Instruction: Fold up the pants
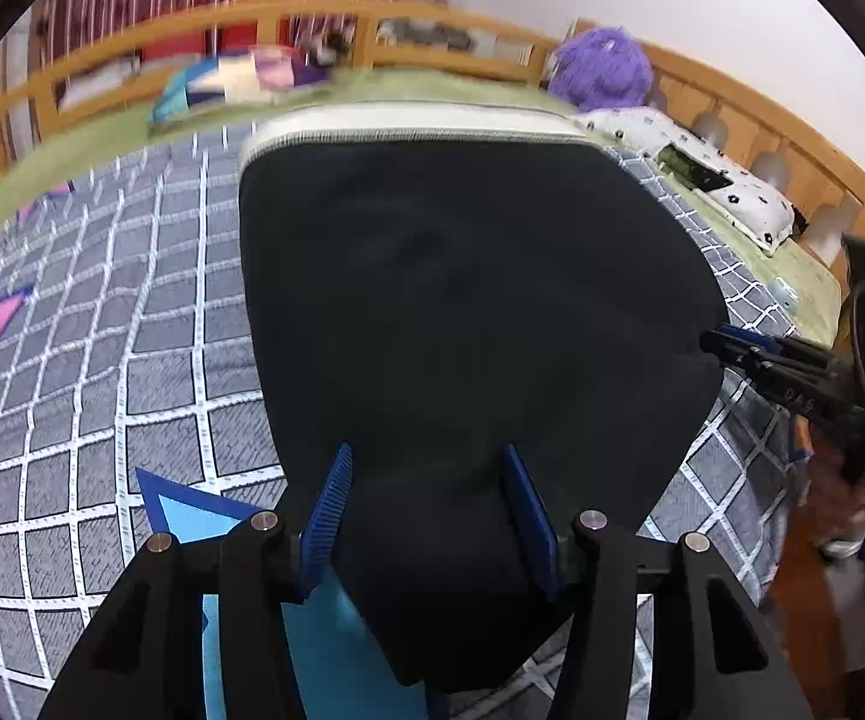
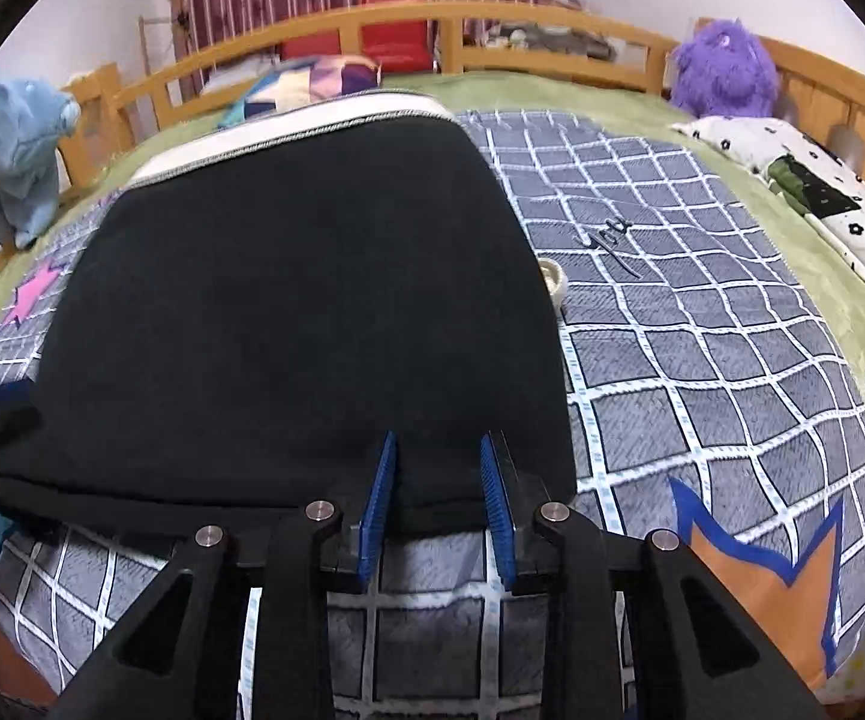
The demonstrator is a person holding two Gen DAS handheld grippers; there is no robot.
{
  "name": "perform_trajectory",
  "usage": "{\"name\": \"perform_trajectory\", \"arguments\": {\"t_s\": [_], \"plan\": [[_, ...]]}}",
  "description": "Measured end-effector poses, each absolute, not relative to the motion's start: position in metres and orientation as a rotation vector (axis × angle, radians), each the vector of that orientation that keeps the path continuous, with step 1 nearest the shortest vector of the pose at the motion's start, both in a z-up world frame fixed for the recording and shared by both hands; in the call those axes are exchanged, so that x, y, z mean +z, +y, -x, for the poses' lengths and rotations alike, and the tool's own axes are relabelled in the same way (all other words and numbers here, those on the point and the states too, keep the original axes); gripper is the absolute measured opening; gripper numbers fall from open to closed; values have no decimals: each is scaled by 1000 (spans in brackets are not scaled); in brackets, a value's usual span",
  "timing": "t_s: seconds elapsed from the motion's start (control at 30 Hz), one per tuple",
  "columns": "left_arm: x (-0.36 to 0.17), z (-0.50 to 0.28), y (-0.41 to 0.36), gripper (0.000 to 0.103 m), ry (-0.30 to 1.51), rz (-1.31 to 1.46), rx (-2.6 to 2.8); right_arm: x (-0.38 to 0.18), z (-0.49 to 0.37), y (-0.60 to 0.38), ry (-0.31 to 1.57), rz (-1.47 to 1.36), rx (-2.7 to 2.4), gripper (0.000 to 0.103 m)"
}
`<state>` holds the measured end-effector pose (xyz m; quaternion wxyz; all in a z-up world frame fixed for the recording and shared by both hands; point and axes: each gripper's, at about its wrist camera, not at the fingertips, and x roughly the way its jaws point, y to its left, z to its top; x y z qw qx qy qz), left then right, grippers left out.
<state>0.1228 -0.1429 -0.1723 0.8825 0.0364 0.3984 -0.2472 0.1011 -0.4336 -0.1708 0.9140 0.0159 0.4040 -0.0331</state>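
Before me, a grid-patterned blanket [image 2: 702, 324] covers the bed [image 2: 492, 18]; purple plush [image 2: 723, 69] and spotted pillow [image 2: 816, 192] beyond.

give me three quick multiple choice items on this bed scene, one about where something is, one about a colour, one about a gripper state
1. Where is the purple plush toy?
A. on the floor
B. at the far end of the bed by the wooden rail
C. on top of the pants

2. What colour is the waistband of the black pants?
A. white
B. red
C. yellow

3. How stands the right gripper?
A. shut tight on the quilt
B. open, fingers over the near edge of the pants
C. out of view

Key:
1. B, it sits against the rail beside the spotted pillow.
2. A, a pale white band runs along the far edge of the pants.
3. B, a clear gap shows between its blue pads, with the pants edge lying in that gap.
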Motion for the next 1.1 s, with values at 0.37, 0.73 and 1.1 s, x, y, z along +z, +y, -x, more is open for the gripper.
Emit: {"name": "perform_trajectory", "arguments": {"t_s": [0.37,0.73,1.1], "plan": [[-137,-181,-108,55,846,134,-482,-119,-151,-479,726,-156,-16,58],[-201,-253,-106,74,1015,344,-523,-164,-239,-512,955,-296,163,66],[-174,-263,-86,21,985,436,-627,-156,-234,-509,967,-547,302,31]]}}
